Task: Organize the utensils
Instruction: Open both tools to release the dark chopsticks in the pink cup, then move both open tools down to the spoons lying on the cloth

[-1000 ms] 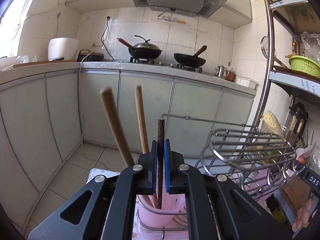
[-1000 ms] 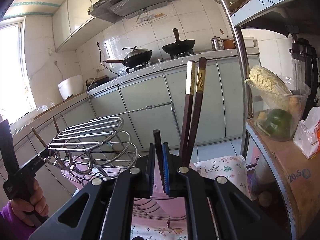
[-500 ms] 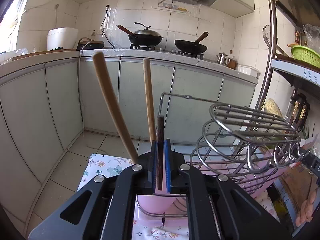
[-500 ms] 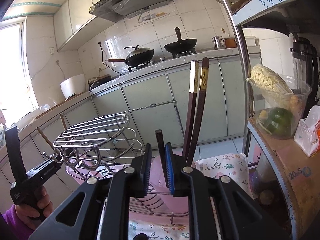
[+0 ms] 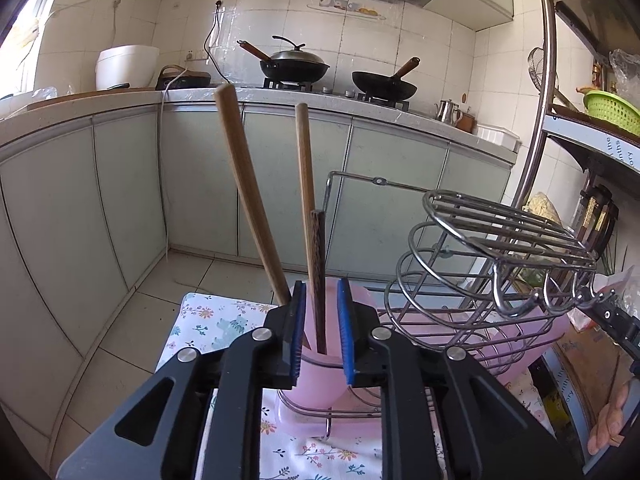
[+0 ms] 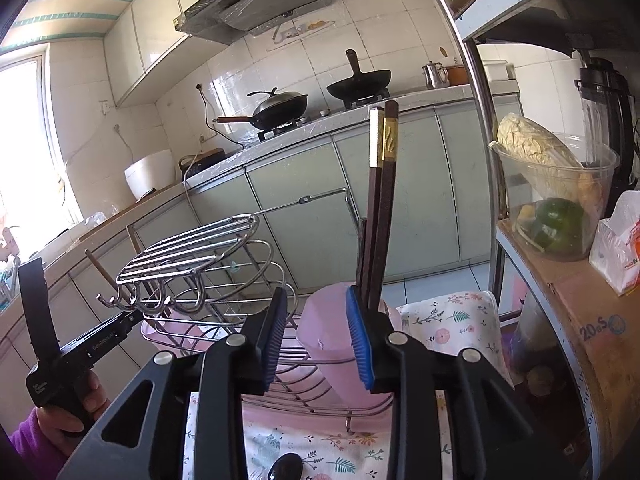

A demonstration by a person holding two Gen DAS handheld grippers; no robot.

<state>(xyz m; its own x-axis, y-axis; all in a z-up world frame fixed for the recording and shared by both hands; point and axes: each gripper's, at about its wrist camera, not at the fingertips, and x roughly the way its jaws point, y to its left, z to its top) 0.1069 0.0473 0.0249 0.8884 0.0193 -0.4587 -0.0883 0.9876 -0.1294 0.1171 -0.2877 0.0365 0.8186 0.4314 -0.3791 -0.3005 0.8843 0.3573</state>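
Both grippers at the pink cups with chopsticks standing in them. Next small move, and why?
Probably draw both grippers straight back. The left gripper has its jaws opening, and the dark chopstick stands free between the pads in the pink cup. The right gripper is opening too, nothing between its pads, and the gold-banded chopsticks already stand in their cup.

Lower ends of the wooden handles (image 5: 248,196) and dark chopstick (image 5: 318,276), inside the pink cup (image 5: 320,380).
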